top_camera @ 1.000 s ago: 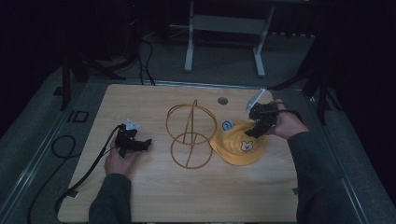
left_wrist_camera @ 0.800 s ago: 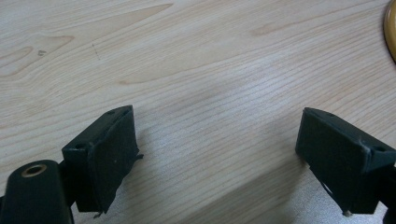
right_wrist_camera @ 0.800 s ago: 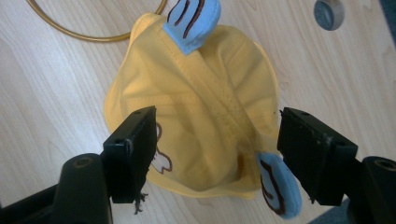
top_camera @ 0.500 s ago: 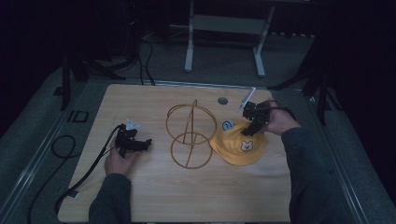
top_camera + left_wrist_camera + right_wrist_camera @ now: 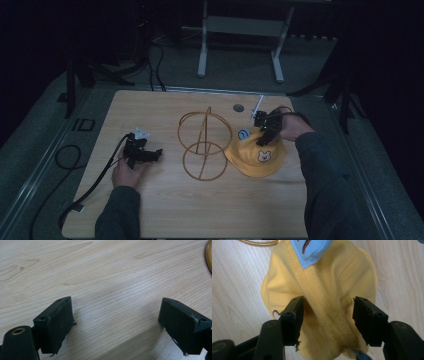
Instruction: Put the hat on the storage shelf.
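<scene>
A: Item one?

B: Yellow hat (image 5: 257,156), soft cloth, lying on the bench (image 5: 165,210) at its right half, crown up. A bear face is on the side nearest the person, a blue patch (image 5: 243,134) on the side toward the wire stand.

A: What is on it?

B: Right tongs (image 5: 266,139), angled down onto the crown. In the right gripper view the crown of the hat (image 5: 329,290) bulges up between the two black jaws; the left jaw touches a fold of cloth, the right one stands just clear. The jaws have just been closing and are now half-wide, not yet pinching.

A: Next to the hat?

B: Gold wire stand (image 5: 204,145), two rings and an upright loop, just beside the hat's left edge.

A: Farther out?

B: Left tongs (image 5: 156,153), resting on the bench well to the left of the stand, cable trailing off the bench edge. Jaws wide, with bare wood between them in the left gripper view (image 5: 116,322).
</scene>
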### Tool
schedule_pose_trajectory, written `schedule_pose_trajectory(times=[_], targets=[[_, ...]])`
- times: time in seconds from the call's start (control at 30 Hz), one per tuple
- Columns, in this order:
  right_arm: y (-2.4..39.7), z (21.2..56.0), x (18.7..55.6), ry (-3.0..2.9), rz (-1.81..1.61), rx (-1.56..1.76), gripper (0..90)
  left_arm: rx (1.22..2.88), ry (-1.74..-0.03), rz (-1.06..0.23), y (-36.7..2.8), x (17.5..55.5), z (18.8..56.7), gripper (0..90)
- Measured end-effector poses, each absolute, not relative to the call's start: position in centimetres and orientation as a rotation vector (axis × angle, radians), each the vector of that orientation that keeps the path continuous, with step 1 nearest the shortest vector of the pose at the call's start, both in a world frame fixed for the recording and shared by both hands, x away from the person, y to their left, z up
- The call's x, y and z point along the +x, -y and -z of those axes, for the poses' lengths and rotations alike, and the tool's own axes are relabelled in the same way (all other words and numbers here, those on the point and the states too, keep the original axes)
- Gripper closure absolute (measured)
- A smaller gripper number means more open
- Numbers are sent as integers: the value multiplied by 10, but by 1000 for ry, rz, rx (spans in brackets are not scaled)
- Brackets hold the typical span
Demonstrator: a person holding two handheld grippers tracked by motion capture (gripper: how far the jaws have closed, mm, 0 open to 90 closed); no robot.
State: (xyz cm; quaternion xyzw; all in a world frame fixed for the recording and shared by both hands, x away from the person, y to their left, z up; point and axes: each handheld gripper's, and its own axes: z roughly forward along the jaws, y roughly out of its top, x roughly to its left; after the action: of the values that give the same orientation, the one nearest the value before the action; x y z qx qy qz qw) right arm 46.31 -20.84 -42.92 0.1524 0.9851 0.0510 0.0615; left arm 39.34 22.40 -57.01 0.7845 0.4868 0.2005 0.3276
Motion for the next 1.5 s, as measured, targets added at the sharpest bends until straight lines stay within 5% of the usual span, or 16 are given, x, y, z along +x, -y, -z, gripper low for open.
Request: schedule_pose_trajectory(times=[0.57,1.5], targets=[[208,423,466,-3080,-95,368,716,2057,-1272,-525,-224,393,570,126],[226,369,441,-3051,-175,375,747,2058,-1271,-524,-225,393,570,126]])
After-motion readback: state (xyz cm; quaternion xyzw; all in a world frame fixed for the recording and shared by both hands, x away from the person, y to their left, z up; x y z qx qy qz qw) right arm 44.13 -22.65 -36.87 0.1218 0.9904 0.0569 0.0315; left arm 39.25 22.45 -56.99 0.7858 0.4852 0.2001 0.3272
